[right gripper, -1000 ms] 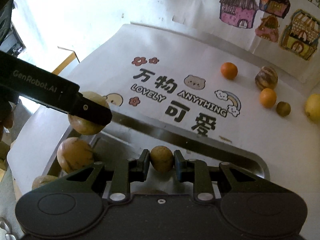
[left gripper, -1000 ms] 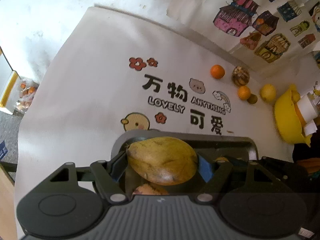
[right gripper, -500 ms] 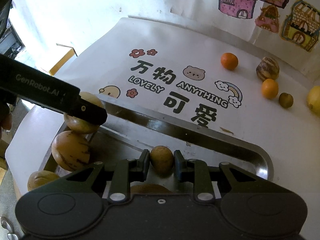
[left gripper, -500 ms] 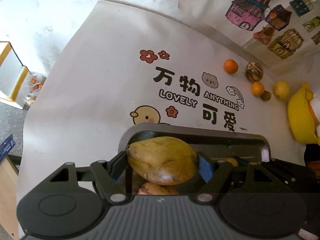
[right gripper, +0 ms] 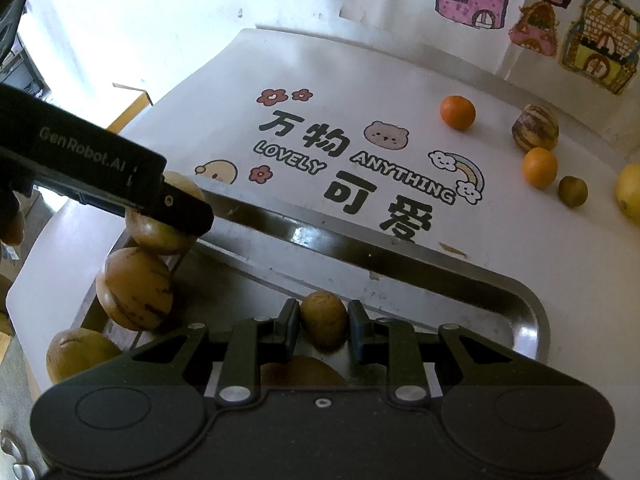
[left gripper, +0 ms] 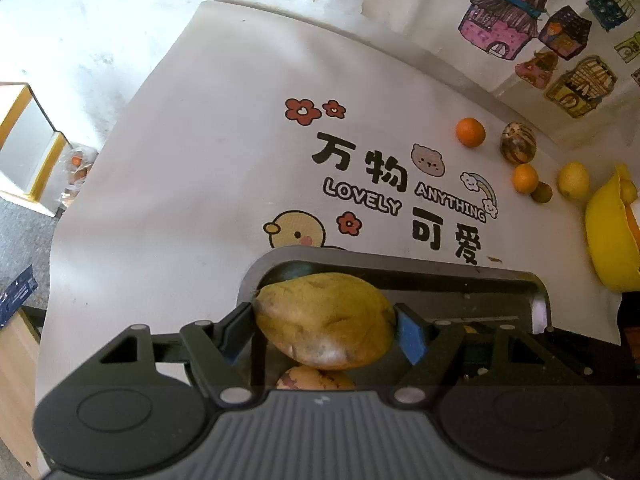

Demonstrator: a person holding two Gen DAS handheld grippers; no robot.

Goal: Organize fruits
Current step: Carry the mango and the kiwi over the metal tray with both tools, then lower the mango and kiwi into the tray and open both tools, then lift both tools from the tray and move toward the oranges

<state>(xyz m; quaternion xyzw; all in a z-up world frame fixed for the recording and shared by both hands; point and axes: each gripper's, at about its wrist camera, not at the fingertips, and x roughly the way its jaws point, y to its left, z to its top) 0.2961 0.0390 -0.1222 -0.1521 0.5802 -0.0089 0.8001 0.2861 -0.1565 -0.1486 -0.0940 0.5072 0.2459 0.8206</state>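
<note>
White cloth printed with cartoons covers the table [left gripper: 192, 184], and the metal tray [right gripper: 400, 264] sits at its near edge. Over the tray my left gripper [left gripper: 325, 330] clamps a big yellow-brown fruit [left gripper: 324, 320], with another fruit [left gripper: 316, 378] just below it, perhaps resting in the tray. My right gripper [right gripper: 323, 320] pinches a small brown fruit [right gripper: 323, 318] above the tray. Beyond the tray lie two oranges [right gripper: 457, 112], a striped fruit [right gripper: 535, 127] and a lemon [left gripper: 573, 180].

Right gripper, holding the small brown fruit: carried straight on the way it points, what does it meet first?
Probably the metal tray: the right gripper points steeply down with its small brown fruit over the tray floor. Depth is unclear.
</note>
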